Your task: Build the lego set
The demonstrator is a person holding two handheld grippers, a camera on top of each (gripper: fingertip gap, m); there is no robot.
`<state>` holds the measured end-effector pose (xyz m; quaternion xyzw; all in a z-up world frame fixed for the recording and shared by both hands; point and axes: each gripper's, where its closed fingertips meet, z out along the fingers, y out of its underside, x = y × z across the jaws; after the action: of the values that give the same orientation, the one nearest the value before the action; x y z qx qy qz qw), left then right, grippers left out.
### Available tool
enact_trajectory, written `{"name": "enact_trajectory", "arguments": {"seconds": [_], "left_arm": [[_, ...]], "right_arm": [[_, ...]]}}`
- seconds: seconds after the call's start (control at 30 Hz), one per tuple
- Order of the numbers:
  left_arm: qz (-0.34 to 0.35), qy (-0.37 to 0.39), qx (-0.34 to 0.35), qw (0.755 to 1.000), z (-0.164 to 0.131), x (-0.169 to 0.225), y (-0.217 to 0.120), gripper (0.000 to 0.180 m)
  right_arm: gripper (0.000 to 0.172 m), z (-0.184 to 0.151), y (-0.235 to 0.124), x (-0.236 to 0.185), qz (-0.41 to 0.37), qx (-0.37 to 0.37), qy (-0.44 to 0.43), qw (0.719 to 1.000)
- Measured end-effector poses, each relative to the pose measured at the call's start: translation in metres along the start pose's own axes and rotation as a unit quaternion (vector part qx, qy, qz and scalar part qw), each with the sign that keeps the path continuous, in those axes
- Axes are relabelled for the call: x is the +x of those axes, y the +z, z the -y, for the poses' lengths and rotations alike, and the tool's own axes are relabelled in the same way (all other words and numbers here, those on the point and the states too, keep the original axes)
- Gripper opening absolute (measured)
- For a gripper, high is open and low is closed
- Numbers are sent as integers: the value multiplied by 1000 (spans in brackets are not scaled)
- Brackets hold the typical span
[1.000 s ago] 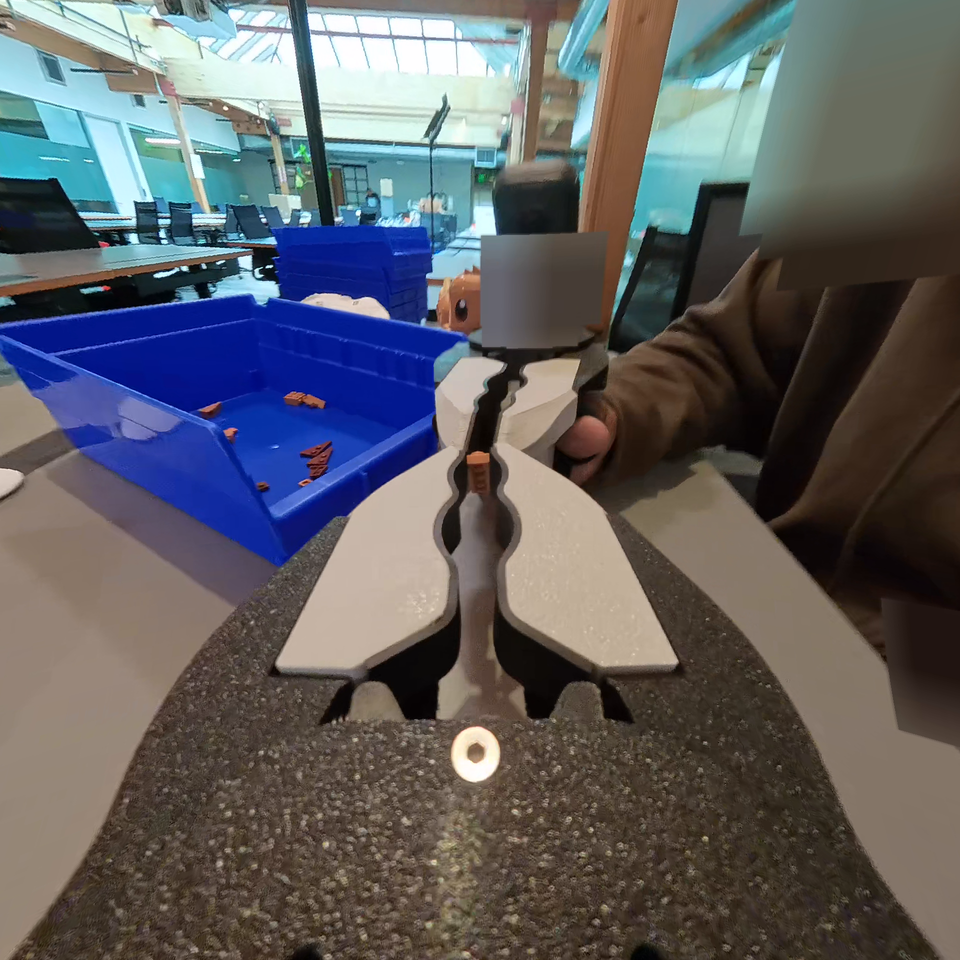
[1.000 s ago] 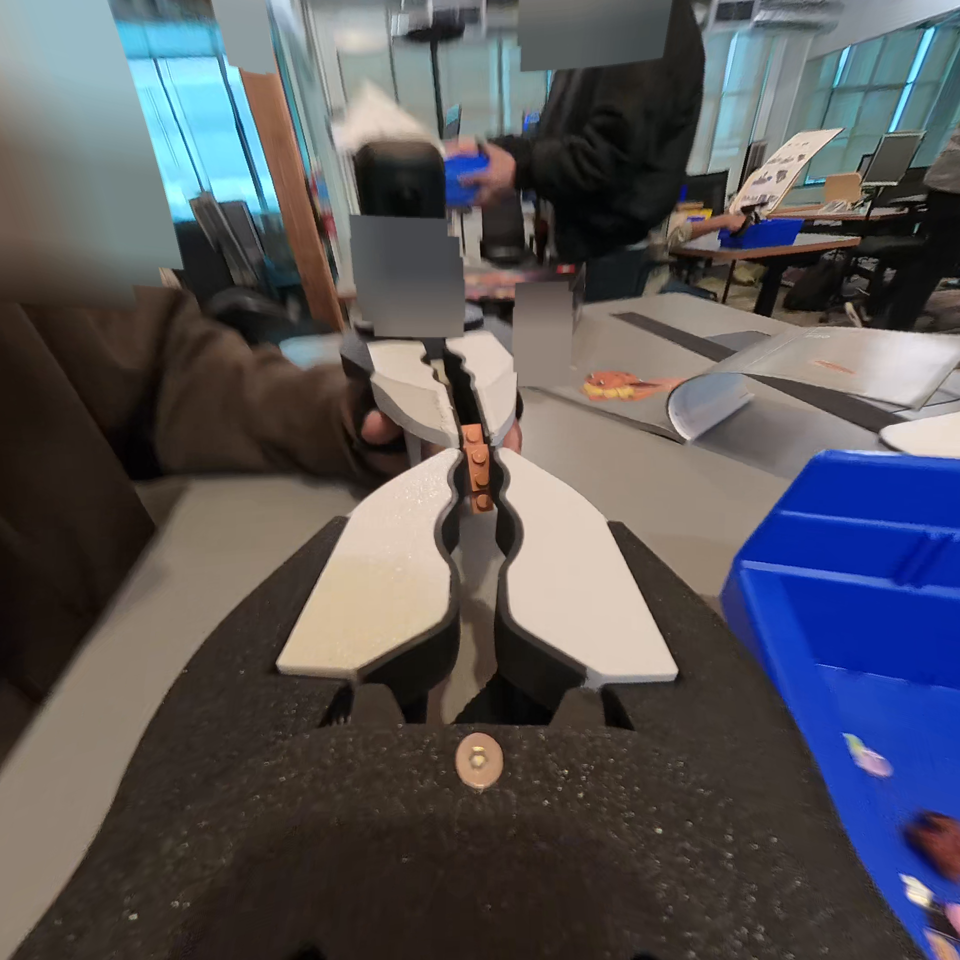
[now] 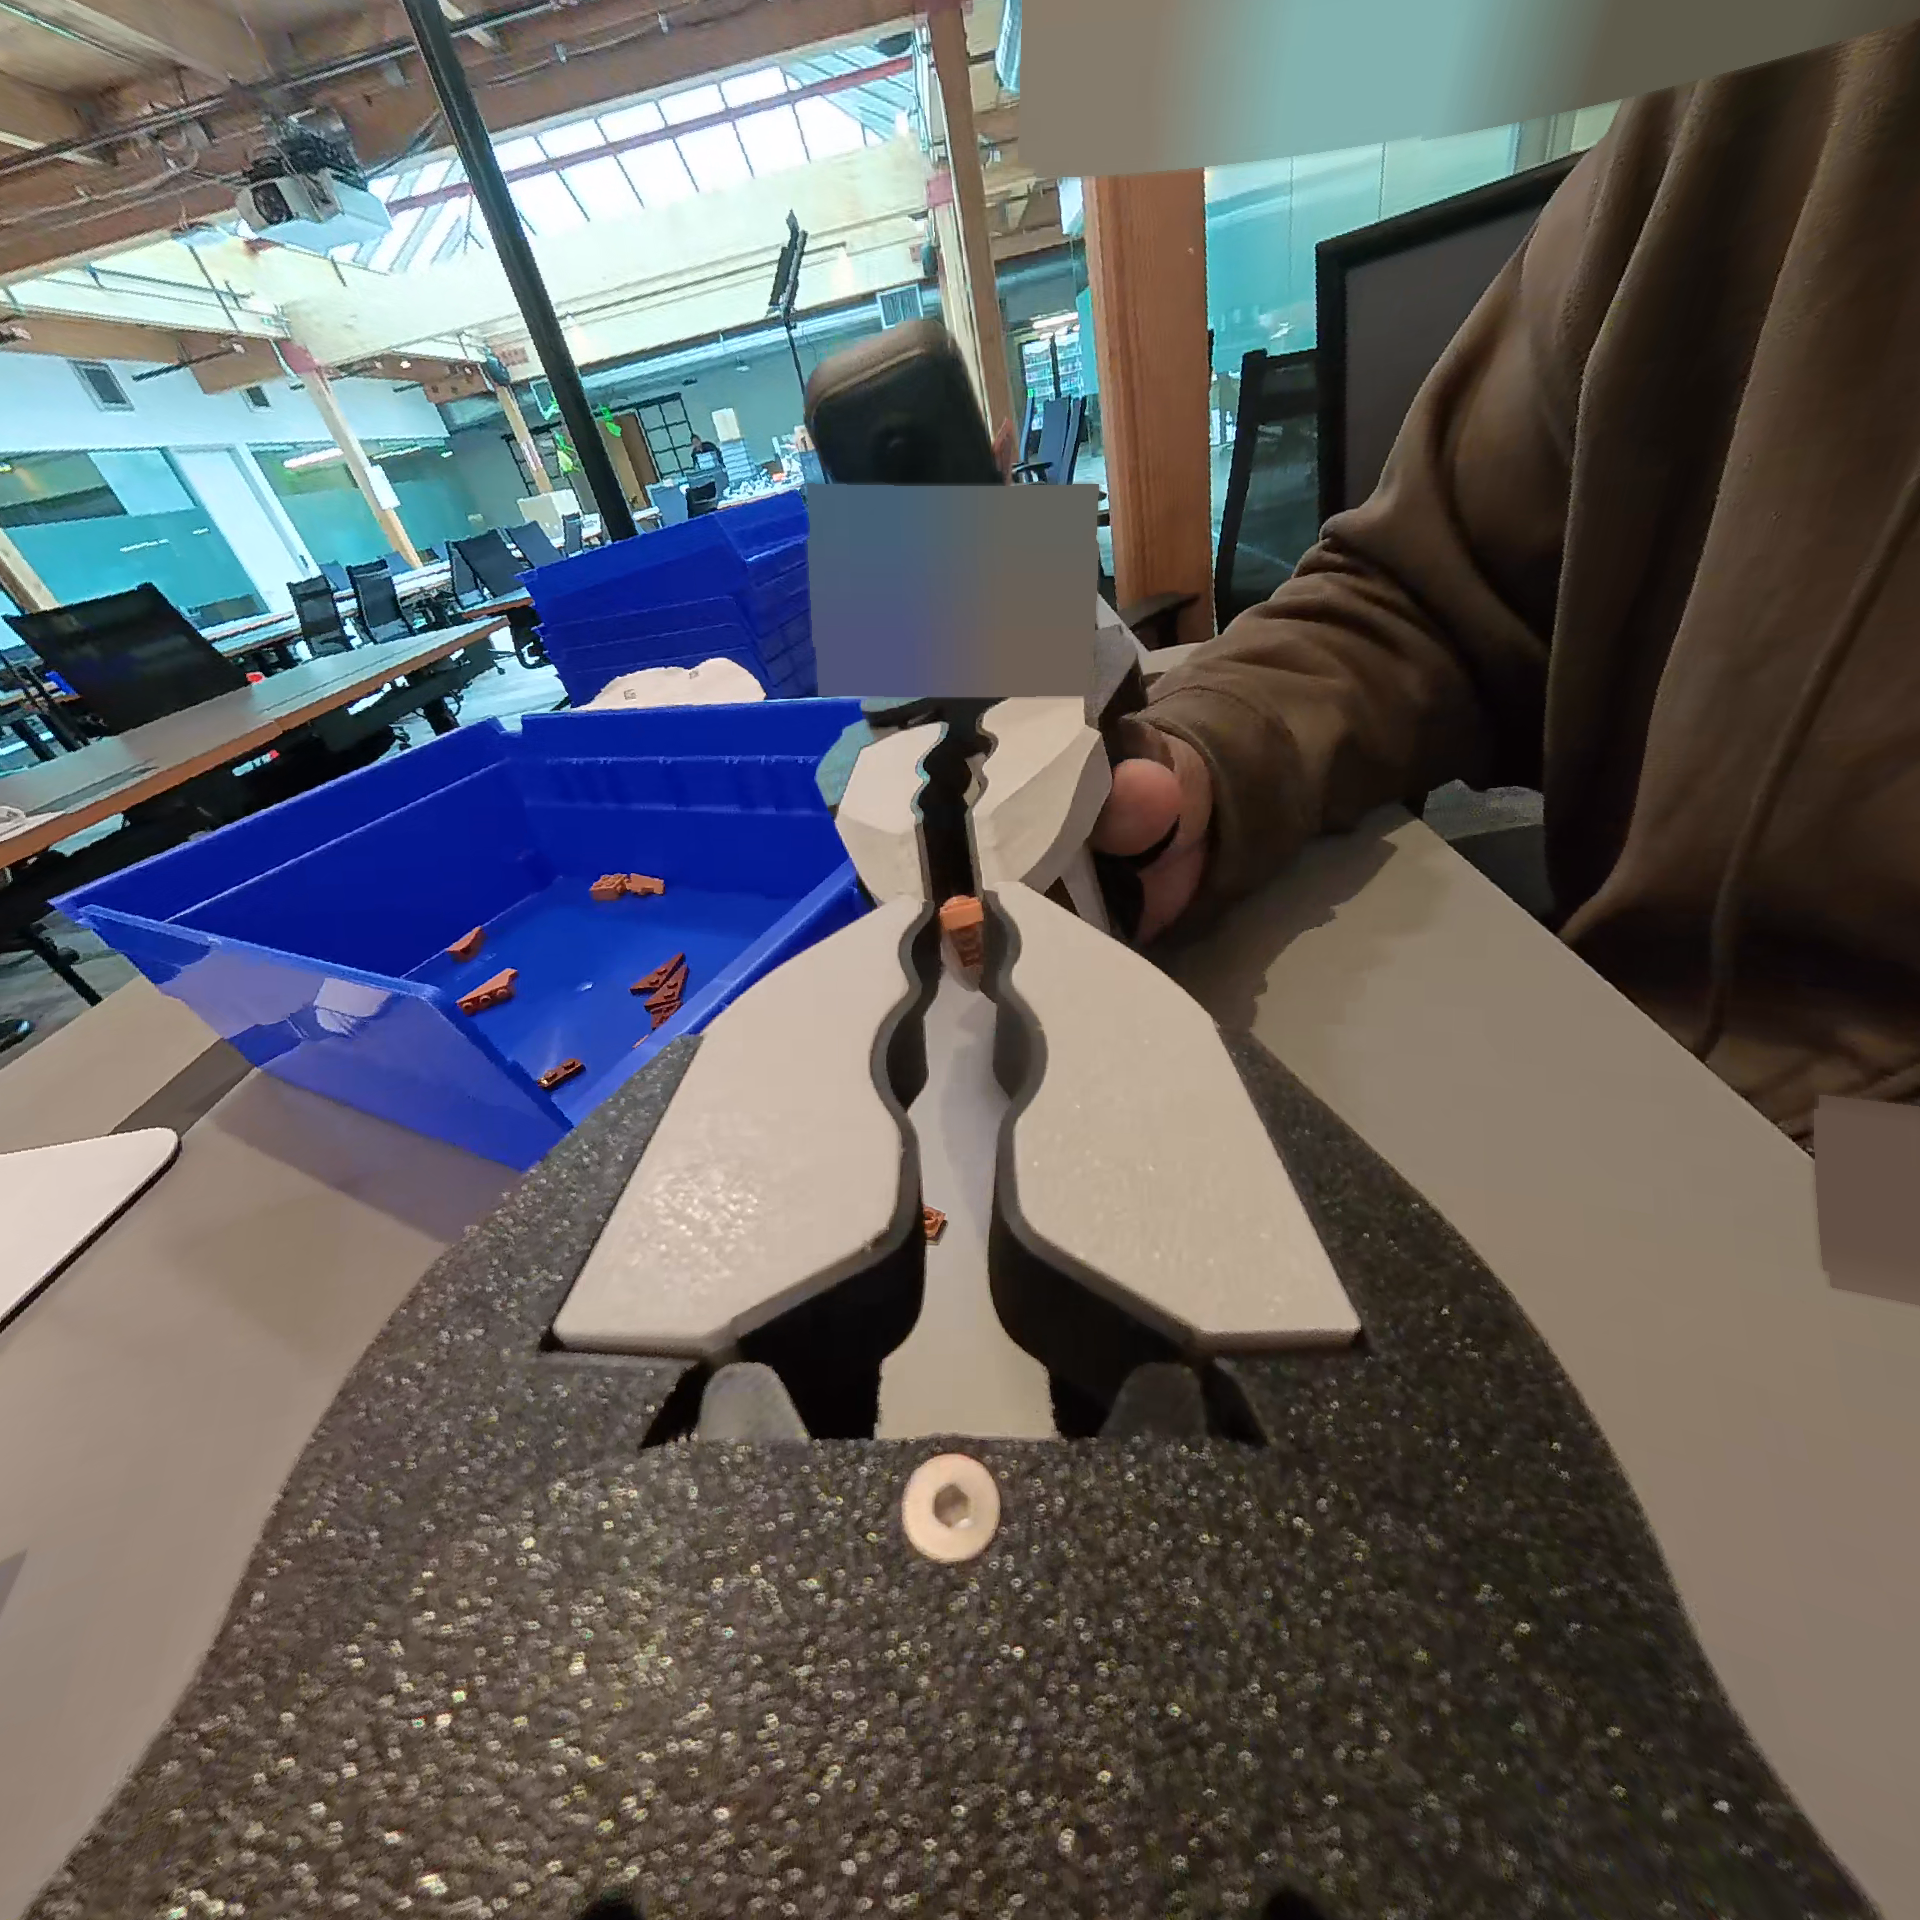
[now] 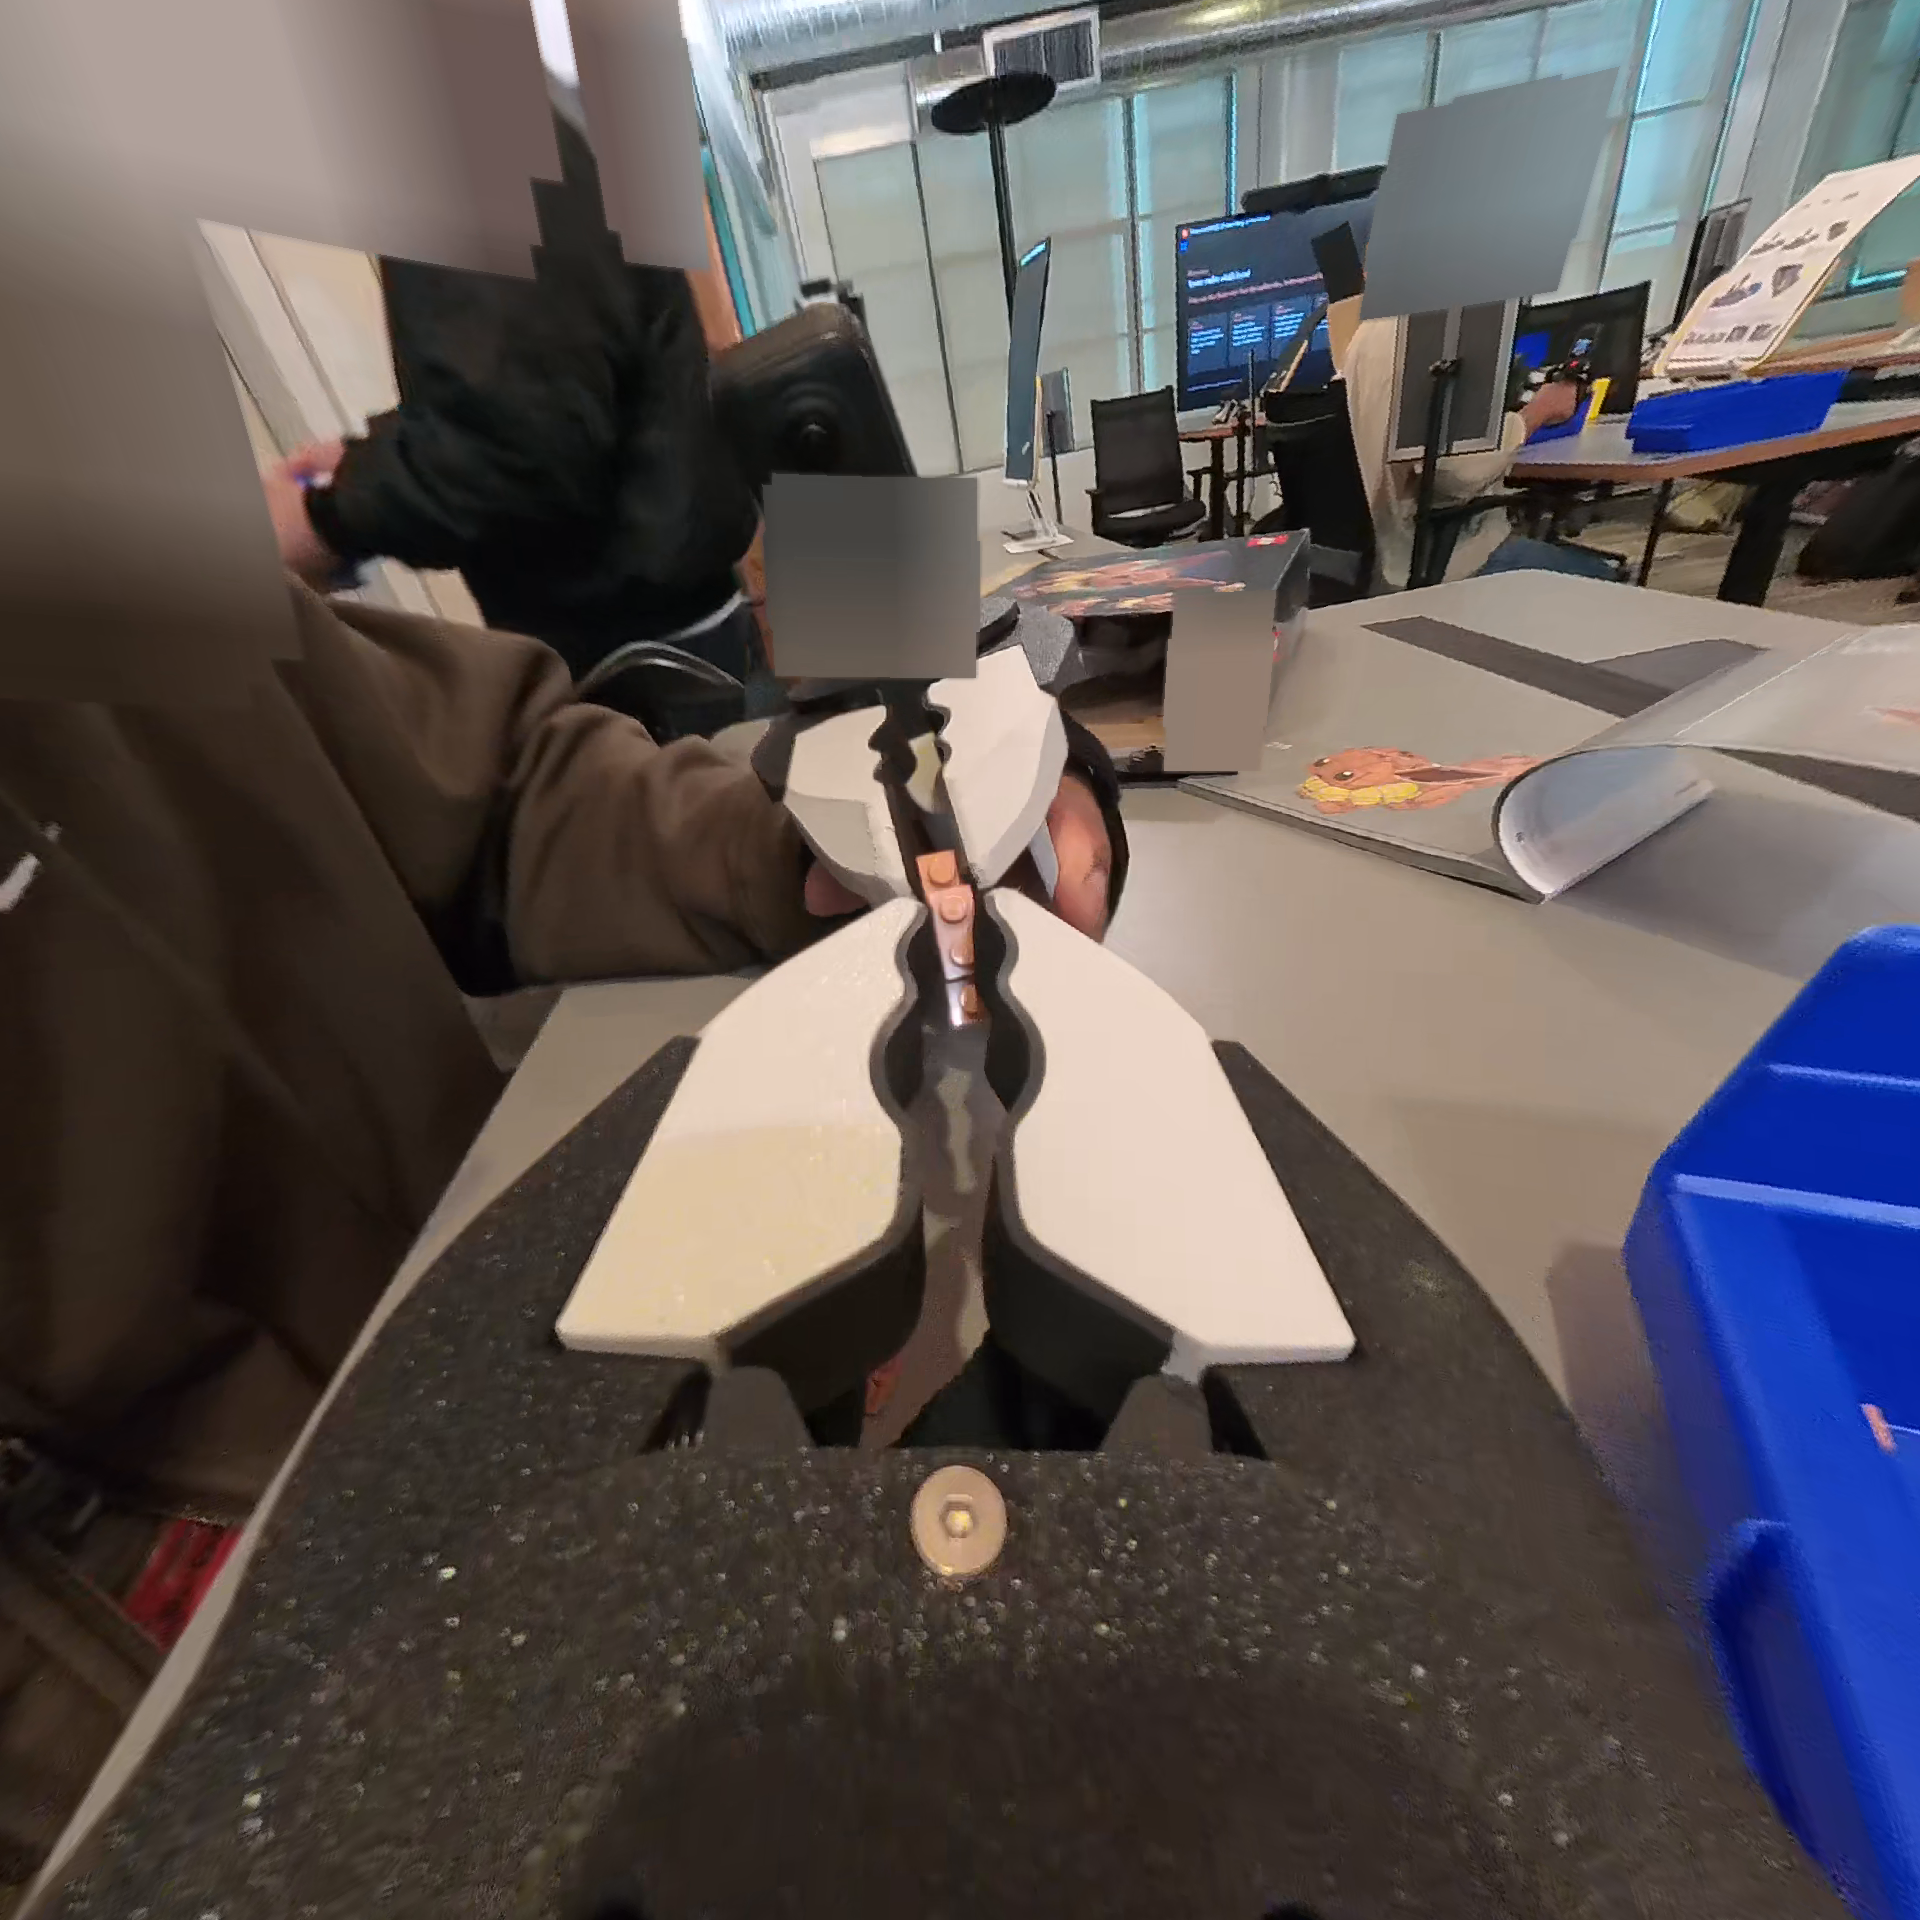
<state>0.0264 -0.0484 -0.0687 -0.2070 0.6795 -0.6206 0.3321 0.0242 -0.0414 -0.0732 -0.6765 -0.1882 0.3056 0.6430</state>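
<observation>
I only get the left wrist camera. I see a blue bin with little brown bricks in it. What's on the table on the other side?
Observer: An open booklet lies there, with a brown cartoon animal pictured on its page.
Operator: Is anything behind the booklet?
Observer: Yes, a dark printed box sits farther back on the same table.
Operator: Is anybody else around?
Observer: A person in a black jacket stands just beyond the brown sleeve.

glossy blue plastic bin (image 3: 312,997), matt grey table (image 3: 1455,1039), speckled foam.
</observation>
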Motion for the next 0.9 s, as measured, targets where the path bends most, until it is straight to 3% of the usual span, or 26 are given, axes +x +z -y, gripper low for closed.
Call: {"name": "enact_trajectory", "arguments": {"seconds": [0.27,0.53,0.9], "left_arm": [[1,4,6,1000,2,0,-1,8],[-19,8,-17,1000,-4,4,-1,8],[-40,33,-39,998,-8,13,2,8]], "right_arm": [[7,2,1,-1,26,39,79,996],[10,-3,-1,-2,-17,-58,-87,994],[8,-14,1,-9,-26,-136,-161,977]]}}
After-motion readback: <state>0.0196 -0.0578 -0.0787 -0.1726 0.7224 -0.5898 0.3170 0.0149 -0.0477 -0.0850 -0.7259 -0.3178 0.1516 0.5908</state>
